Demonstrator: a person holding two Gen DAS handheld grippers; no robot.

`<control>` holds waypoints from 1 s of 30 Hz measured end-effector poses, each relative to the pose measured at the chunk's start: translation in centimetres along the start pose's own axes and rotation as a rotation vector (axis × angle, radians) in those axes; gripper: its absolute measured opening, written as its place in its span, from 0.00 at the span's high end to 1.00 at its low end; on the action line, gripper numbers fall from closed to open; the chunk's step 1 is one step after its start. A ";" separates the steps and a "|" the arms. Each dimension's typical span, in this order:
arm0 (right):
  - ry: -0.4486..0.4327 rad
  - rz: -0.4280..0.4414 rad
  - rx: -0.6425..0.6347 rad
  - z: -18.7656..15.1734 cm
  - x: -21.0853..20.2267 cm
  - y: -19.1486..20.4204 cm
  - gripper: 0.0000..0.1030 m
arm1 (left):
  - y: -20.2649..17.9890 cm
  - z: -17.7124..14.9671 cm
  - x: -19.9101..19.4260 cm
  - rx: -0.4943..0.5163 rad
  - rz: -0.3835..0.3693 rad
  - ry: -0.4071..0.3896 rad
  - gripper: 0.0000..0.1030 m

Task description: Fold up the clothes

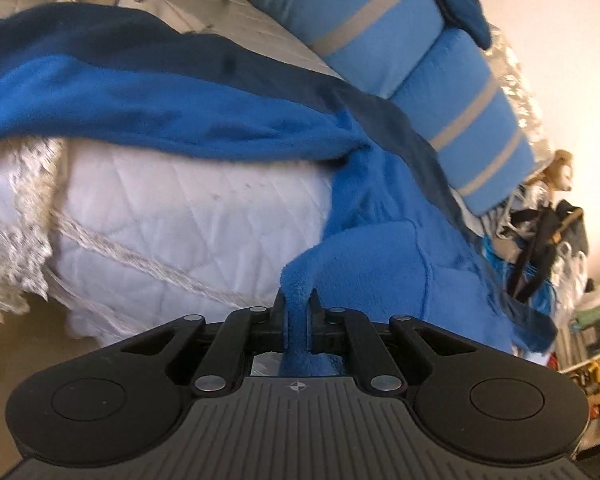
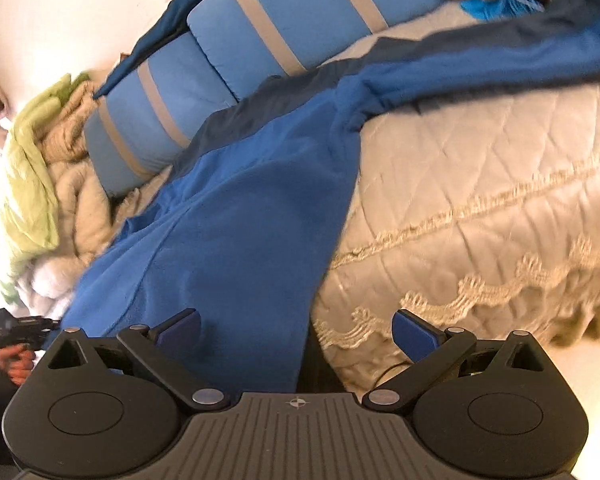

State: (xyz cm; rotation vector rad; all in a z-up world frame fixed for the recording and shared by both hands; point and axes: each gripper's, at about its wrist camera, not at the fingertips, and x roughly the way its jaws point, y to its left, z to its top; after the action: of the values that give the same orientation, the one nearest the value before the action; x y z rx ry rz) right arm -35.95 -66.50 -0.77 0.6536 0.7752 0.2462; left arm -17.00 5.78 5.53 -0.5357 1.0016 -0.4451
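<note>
left gripper [image 1: 297,312] jaws pinch a blue fleece garment [image 1: 188,120] draped over the bed [image 1: 188,216] edge ahead; right gripper [image 2: 296,330] jaws wide, fleece between them. it should likely pinch an edge, then lift evenly.

Ahead of my left tool I see a bed [image 1: 172,208] under a white quilted coverlet [image 2: 480,184] with a lace-trimmed edge. A blue fleece garment [image 1: 204,92] is draped across it, one part hanging over the near side. Beyond it lies a light-blue pillow with grey stripes [image 1: 380,28], and cream bedding [image 2: 80,192] is heaped to the left of my right tool.
</note>
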 end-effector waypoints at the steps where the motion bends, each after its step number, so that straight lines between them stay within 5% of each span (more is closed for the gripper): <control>1: 0.000 0.024 0.020 -0.2 -0.1 -0.3 0.03 | -0.1 0.3 0.2 0.002 0.010 0.002 0.92; 9: 0.157 0.337 0.196 -3.1 1.7 -1.5 0.13 | -0.3 0.1 0.8 0.008 0.012 0.031 0.92; 11: 0.198 0.375 0.250 -3.8 2.5 -1.6 0.35 | 0.0 -0.2 0.4 0.003 -0.007 0.030 0.92; 12: 0.217 0.401 0.286 -4.1 2.7 -1.6 0.57 | 0.2 -0.4 0.1 0.000 -0.021 0.031 0.92; 15: 0.210 0.411 0.314 -3.6 1.4 -1.1 0.86 | 0.4 -0.7 -0.9 0.004 -0.069 0.061 0.92; 16: 0.187 0.407 0.298 -3.0 0.3 -0.7 0.89 | 0.4 -0.9 -1.5 0.002 -0.092 0.064 0.92; 23: 0.013 0.359 0.057 2.9 -8.7 3.7 0.91 | -3.2 -2.8 -5.9 0.096 -0.296 0.150 0.94; 27: 0.068 0.286 -0.092 5.2 -10.2 4.6 0.89 | -4.5 -4.8 -5.8 0.208 -0.294 0.265 0.92; 29: 0.127 0.126 -0.145 5.9 -9.3 4.2 0.79 | -3.5 -5.3 -5.1 0.199 -0.256 0.287 0.86; 30: 0.131 0.056 -0.159 6.3 -9.1 4.0 0.61 | -2.6 -5.2 -4.8 0.164 -0.246 0.290 0.77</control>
State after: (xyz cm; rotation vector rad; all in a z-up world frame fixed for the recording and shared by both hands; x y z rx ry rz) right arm -37.68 -70.21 10.24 0.5134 0.8538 0.4008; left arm -24.10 5.39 8.06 -0.4555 1.1690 -0.8352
